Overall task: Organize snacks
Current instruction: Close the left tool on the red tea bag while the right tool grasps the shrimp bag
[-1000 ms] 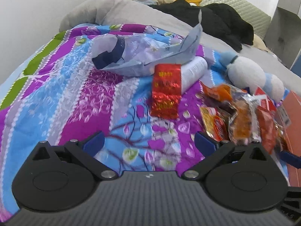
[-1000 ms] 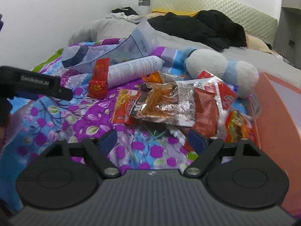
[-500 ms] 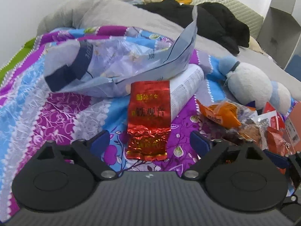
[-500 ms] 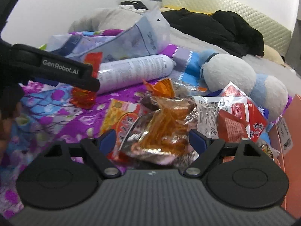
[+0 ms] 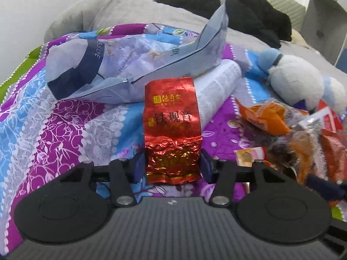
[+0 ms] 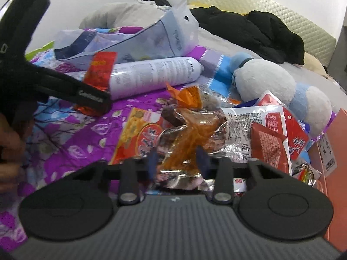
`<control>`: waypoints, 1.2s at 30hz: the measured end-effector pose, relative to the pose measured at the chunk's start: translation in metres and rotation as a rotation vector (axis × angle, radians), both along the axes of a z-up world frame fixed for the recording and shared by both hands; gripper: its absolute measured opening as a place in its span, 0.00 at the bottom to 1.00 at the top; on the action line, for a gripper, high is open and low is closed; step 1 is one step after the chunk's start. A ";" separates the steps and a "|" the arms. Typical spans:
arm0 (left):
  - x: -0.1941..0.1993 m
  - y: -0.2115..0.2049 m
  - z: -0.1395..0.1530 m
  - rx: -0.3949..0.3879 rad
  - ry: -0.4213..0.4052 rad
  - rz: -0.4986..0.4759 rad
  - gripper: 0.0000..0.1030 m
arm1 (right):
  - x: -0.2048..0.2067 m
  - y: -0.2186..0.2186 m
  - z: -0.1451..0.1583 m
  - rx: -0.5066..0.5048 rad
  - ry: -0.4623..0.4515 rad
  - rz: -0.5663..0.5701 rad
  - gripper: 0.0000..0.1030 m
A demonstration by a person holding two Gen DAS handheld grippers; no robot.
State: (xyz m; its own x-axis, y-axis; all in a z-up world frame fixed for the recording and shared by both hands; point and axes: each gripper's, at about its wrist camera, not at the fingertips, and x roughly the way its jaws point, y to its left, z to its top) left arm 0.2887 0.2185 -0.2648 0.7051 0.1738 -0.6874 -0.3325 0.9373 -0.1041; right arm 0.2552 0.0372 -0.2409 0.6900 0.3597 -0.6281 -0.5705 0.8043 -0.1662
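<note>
Red foil catches the light first: the tea packet lies flat on the flowered quilt, its crinkled lower end set between the blue pads of the left gripper. The jaws are closing on it; the pads look to be just at its edges, though I cannot tell whether they press yet. Taking the packet across its narrow width, low down, suits a stiff, vacuum-packed block that would not buckle.

At twelve o'clock of the packet a limp, translucent tissue bag sags over a smooth white cylinder; at three o'clock lies the snack heap.

In the right wrist view the right gripper is also closing, its pads on either side of an orange snack in a clear crackly wrapper on top of the pile, seemingly touching it. The top pouch is the likely pick because it lifts free without dragging the silver packet or the dark red sachet beside it. A plush toy lies at two o'clock, and an orange box at the far right may be the destination.
</note>
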 end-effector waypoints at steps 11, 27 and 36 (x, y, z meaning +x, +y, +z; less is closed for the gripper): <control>-0.060 -0.027 0.023 -0.051 0.016 -0.004 0.55 | -0.040 -0.031 0.012 0.041 0.083 -0.024 0.09; -0.142 -0.087 0.055 -0.089 0.129 -0.066 0.55 | -0.109 -0.109 0.017 0.107 0.204 0.021 0.06; -0.160 -0.125 0.057 -0.122 0.166 -0.134 0.55 | -0.142 -0.139 0.027 0.074 0.191 0.004 0.07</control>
